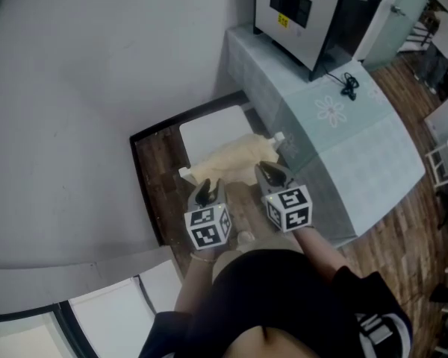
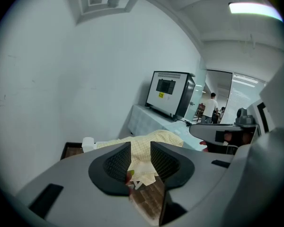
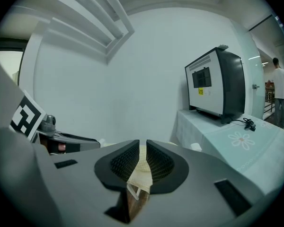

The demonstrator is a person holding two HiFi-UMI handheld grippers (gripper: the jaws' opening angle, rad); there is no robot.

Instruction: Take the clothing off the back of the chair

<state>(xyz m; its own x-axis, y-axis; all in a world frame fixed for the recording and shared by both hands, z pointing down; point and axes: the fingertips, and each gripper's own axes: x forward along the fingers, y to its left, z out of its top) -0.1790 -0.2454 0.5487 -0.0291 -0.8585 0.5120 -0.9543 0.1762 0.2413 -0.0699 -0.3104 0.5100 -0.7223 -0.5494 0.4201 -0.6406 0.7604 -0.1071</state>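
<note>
Head view: the garment, pale yellow, lies draped along the chair back, w/ the white seat showing beyond it. L gripper is at the back's left end and R gripper is nearer its right end. Both are on the person's side of the chair, nosing into the fabric's near edge. A table w/ an oven stands just right of the chair, and the wall is on its far side.

L gripper view: the jaws stand partly spread, w/ a fold of garment hanging in the gap btwn them. The fabric looks slack, not squeezed, so there's no real bite here. The rest runs on over the chair back ahead.

R gripper view: the jaws are almost pressed together, pinching a thin fold of garment btwn the pads. A hem tab dangles below.

Step, as I read it: this is the grab, w/ the lift not yet done, since the garment sits on the back. Next move prob needs L to close on its fold so both ends are held. Then both grippers go up & toward the person, level w/ each other, to clear the back's ends w/o snagging or letting one side slip
</note>
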